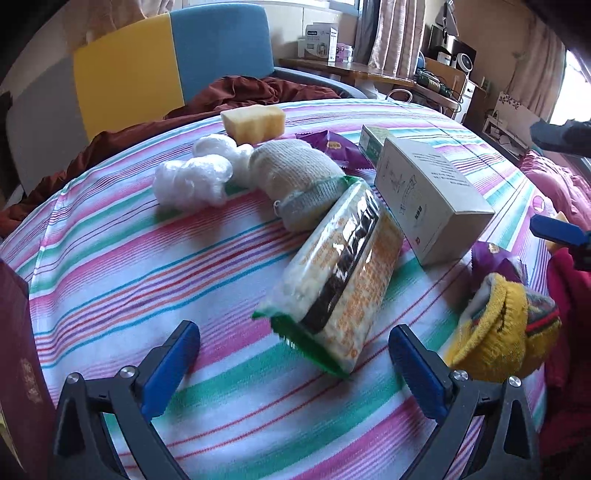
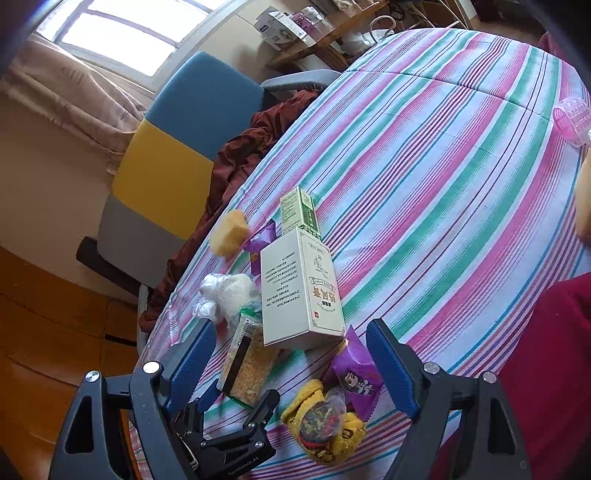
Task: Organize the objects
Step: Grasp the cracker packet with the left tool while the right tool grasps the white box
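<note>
We are in a lived-in home, most likely a bedroom. A striped sheet (image 1: 155, 266) in pink, green and white covers a bed, with a rumpled rust-brown blanket (image 1: 258, 90) at its edge. Beside it we see a padded chair (image 2: 177, 147) in blue, yellow and grey, beige curtains (image 1: 397, 35) at a bright window (image 2: 125, 33), a wooden bench (image 1: 354, 72) crowded with boxes and small appliances, and a wooden floor (image 2: 48, 332).
</note>
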A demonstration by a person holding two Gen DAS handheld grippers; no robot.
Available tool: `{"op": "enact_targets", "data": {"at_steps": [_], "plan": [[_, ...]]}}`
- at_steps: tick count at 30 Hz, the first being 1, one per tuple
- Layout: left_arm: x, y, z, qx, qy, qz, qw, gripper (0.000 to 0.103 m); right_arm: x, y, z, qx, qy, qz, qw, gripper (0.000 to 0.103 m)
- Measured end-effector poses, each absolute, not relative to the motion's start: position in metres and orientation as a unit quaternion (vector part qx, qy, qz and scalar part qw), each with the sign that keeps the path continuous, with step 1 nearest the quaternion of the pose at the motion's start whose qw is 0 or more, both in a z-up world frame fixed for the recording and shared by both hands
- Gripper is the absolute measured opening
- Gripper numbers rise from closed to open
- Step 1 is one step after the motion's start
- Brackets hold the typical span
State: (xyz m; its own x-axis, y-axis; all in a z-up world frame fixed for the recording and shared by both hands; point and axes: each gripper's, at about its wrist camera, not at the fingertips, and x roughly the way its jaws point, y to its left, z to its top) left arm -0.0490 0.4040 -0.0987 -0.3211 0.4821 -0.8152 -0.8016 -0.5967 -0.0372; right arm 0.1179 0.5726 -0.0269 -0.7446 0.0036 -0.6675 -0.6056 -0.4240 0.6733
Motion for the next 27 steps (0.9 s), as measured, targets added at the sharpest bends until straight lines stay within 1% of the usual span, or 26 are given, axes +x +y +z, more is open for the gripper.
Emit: {"op": "enact_targets", "data": {"at_steps": [6,8,10,18,22,23,24,26,27], "plan": [[-0.039,0.392,-0.099,-0.415,0.193,0.794,0.401,0.102,0.115,0.570,-0.028,-0.312,0.498,0.787,0.190,0.085],[-0.038,0.393,-0.096,-0.417,0.205,0.793,0.394,0.098,0.116,0.570,-0.028,-0.309,0.499,0.787,0.191,0.085],[-0.039,0.397,-0.090,-0.415,0.217,0.792,0.393,0.083,0.117,0.571,-0.028,-0.308,0.502,0.785,0.191,0.085],[-0.017,0.439,-0.074,-0.294,0.359,0.776,0.427,0.083,0.115,0.571,-0.029,-0.312,0.504,0.785,0.181,0.085],[-0.014,0.462,-0.087,-0.282,0.417,0.748,0.432,0.088,0.115,0.571,-0.029,-0.311,0.507,0.784,0.176,0.085],[-0.017,0.463,-0.087,-0.282,0.411,0.749,0.436,0.088,0.115,0.571,-0.029,-0.311,0.507,0.785,0.175,0.085],[-0.021,0.464,-0.088,-0.290,0.401,0.748,0.441,0.084,0.115,0.571,-0.029,-0.310,0.507,0.785,0.174,0.085],[-0.034,0.466,-0.088,-0.339,0.359,0.739,0.458,0.059,0.115,0.571,-0.029,-0.310,0.508,0.785,0.174,0.085],[-0.039,0.464,-0.088,-0.358,0.338,0.739,0.460,0.050,0.115,0.571,-0.029,-0.309,0.507,0.785,0.174,0.085]]}}
